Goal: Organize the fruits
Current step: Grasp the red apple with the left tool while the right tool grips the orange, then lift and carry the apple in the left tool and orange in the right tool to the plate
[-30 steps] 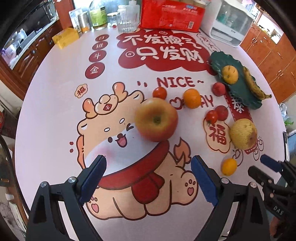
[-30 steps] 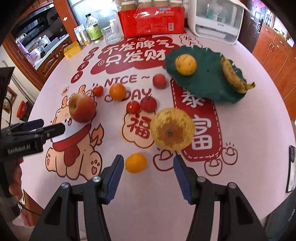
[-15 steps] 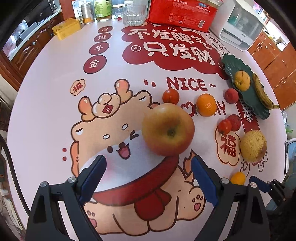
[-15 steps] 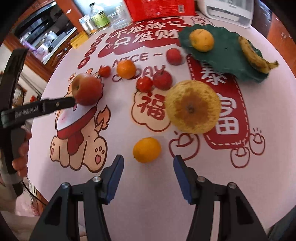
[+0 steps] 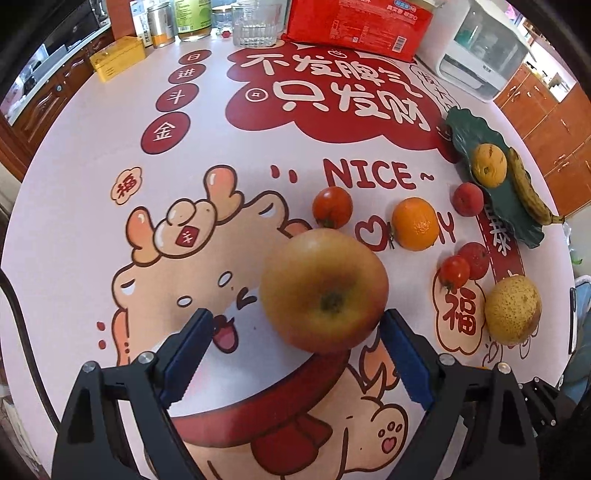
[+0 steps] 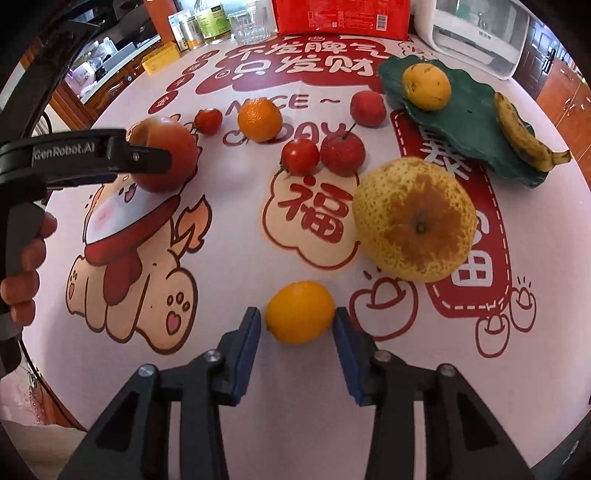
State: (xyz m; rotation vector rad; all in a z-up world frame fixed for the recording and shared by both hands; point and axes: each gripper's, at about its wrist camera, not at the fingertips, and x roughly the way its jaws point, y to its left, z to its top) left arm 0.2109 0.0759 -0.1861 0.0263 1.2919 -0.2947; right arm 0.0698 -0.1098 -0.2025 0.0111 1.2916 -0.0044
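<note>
A large red-yellow apple (image 5: 324, 290) lies on the printed tablecloth, just ahead of and partly between the blue pads of my open left gripper (image 5: 295, 354); it also shows in the right wrist view (image 6: 164, 153). A small yellow-orange citrus (image 6: 300, 312) lies between the tips of my open right gripper (image 6: 297, 332). A big speckled pear (image 6: 413, 218) lies just to its right. A green leaf-shaped plate (image 6: 469, 118) holds an orange fruit (image 6: 426, 85) and a banana (image 6: 524, 134).
An orange (image 6: 258, 120), tomatoes (image 6: 300, 156) and small red fruits (image 6: 342, 152) lie mid-table. Jars, a glass (image 5: 255, 22), a red package (image 5: 358, 22), a yellow box (image 5: 118, 62) and a white appliance (image 5: 480, 62) line the far edge. Wooden cabinets surround the table.
Both grippers have moved forward and down: the left now reaches the apple, the right now has the small citrus between its fingertips. Nothing has been picked up.
</note>
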